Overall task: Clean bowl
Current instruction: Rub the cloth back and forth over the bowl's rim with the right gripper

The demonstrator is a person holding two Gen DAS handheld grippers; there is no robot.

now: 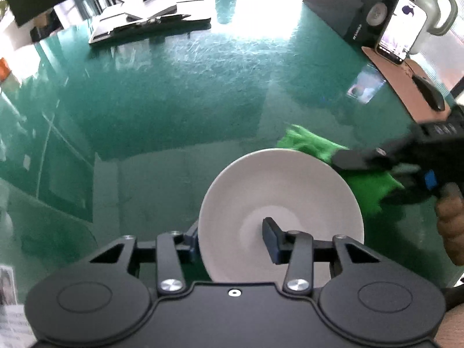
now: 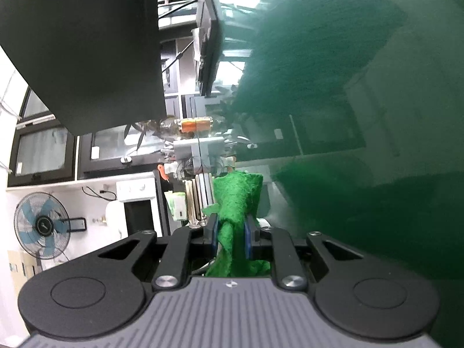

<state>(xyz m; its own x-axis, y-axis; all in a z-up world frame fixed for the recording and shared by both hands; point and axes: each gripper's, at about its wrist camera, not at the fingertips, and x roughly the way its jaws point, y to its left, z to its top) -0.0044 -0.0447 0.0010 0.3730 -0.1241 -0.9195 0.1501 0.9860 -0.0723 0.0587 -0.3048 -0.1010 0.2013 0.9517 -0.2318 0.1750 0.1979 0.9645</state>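
A white bowl is tilted toward the camera in the left wrist view, held by its rim. My left gripper is shut on the bowl's rim, with one finger inside the bowl and the other behind its outer wall. A green cloth lies just right of and behind the bowl. My right gripper is shut on the green cloth, rolled onto its side. It also shows in the left wrist view, beside the bowl's right rim.
The table is a glossy green surface. At its back right stand a phone, a speaker and a mouse on a brown pad. A laptop lies at the back left.
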